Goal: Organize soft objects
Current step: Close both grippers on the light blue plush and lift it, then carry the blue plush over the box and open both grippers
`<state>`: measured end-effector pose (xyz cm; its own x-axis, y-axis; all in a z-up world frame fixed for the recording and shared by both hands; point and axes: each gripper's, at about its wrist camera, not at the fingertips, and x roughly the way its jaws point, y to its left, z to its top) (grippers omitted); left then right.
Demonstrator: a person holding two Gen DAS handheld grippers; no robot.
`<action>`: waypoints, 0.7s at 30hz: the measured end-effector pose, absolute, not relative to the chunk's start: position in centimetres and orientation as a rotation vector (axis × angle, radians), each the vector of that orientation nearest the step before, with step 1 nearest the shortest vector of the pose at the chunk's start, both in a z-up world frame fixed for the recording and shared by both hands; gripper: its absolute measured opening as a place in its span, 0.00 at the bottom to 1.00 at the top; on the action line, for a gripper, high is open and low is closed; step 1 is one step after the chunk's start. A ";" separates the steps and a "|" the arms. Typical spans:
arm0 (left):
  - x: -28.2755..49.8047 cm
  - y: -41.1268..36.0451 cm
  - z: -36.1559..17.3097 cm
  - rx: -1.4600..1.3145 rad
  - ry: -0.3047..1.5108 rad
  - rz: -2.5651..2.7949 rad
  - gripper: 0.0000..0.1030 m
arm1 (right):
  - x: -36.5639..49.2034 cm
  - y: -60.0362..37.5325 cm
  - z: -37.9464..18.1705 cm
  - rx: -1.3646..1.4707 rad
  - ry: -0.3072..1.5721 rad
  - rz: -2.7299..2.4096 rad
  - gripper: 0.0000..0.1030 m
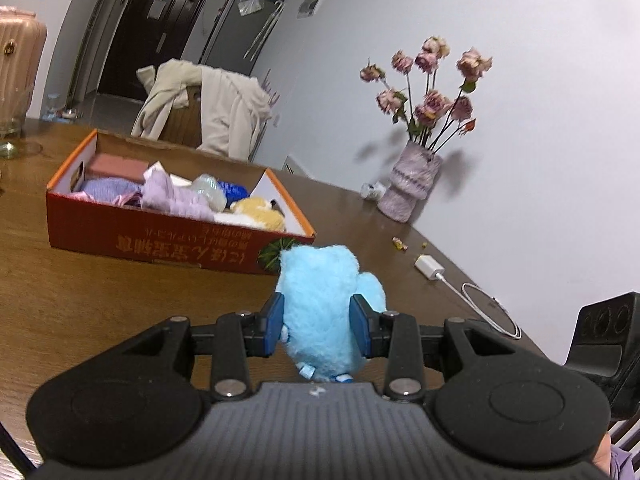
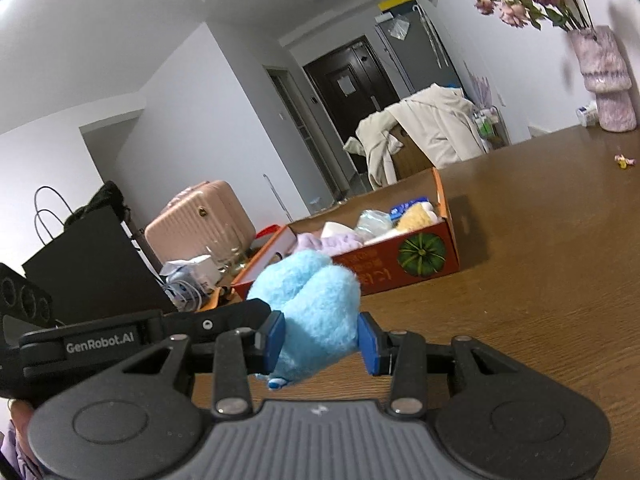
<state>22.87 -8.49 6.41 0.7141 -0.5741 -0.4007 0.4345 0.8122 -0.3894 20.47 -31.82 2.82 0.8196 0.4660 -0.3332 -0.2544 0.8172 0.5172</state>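
A fluffy light-blue plush toy (image 1: 324,304) is held above the brown table by both grippers at once. My left gripper (image 1: 318,326) is shut on it, blue pads pressing its sides. My right gripper (image 2: 322,342) is shut on the same toy (image 2: 316,304). The left gripper's body shows at the left of the right wrist view (image 2: 100,344). An open red-orange cardboard box (image 1: 132,232) lies just beyond, holding purple cloths, a yellow plush (image 1: 258,210), a blue item and a clear bottle. The box also shows in the right wrist view (image 2: 400,260).
A purple vase of dried roses (image 1: 408,184) stands by the wall. A white charger and cable (image 1: 430,267) lie right of the toy. A chair draped with a beige coat (image 1: 208,108) is behind the box. A pink suitcase (image 2: 200,220), glass and black bag sit left.
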 end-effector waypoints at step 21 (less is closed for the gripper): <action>41.6 -8.4 12.5 -0.253 0.490 -0.514 0.35 | 39.2 -30.8 9.1 0.388 0.415 0.442 0.36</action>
